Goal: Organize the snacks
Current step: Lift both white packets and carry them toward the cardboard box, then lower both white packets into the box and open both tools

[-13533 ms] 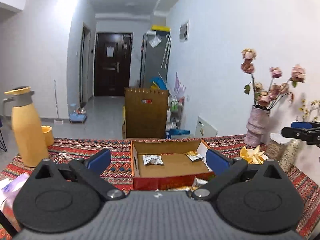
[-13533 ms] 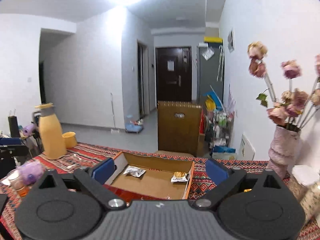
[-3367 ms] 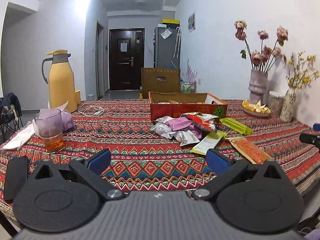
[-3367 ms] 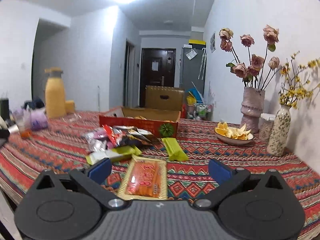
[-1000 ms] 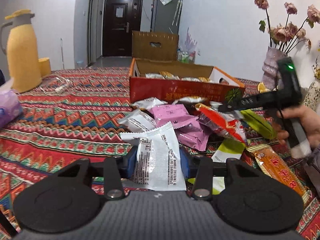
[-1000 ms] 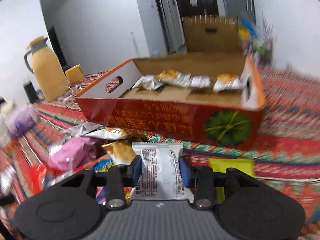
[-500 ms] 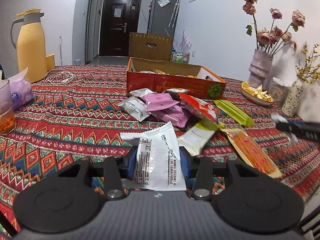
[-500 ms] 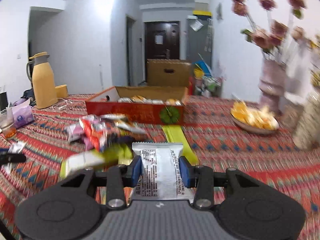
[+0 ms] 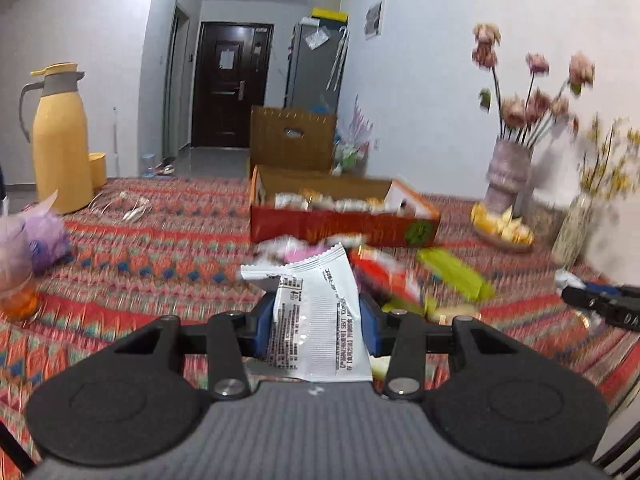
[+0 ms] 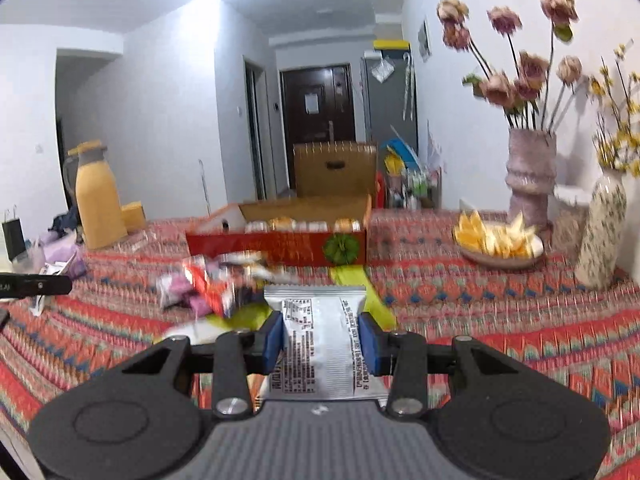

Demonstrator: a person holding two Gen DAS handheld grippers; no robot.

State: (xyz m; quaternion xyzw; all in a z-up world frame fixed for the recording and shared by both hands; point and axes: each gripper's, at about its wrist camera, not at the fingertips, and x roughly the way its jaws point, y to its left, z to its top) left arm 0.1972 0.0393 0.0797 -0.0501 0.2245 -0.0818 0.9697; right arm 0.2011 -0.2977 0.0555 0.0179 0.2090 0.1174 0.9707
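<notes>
My left gripper (image 9: 316, 322) is shut on a white snack packet (image 9: 320, 320) with black print, held above the patterned tablecloth. My right gripper (image 10: 320, 336) is shut on a silver snack packet (image 10: 320, 344) of the same kind. Beyond both lies a loose pile of snack packets (image 9: 360, 264) (image 10: 216, 284), pink, red and green. Behind the pile stands the open red cardboard box (image 9: 344, 224) (image 10: 280, 244) with several packets lined up inside. The right gripper's tip shows at the right edge of the left wrist view (image 9: 600, 304), the left one's at the left edge of the right wrist view (image 10: 36, 284).
A yellow thermos jug (image 9: 60, 140) (image 10: 98, 196) stands at the table's far left, a cup (image 9: 16, 292) and purple bag (image 9: 44, 236) nearer. A plate of orange slices (image 10: 500, 240), a flower vase (image 10: 530, 176) and a speckled vase (image 10: 600, 224) crowd the right side.
Both grippers have pulled back and risen from the pile, each keeping its packet. The right one swung back from close to the box to the table's near side.
</notes>
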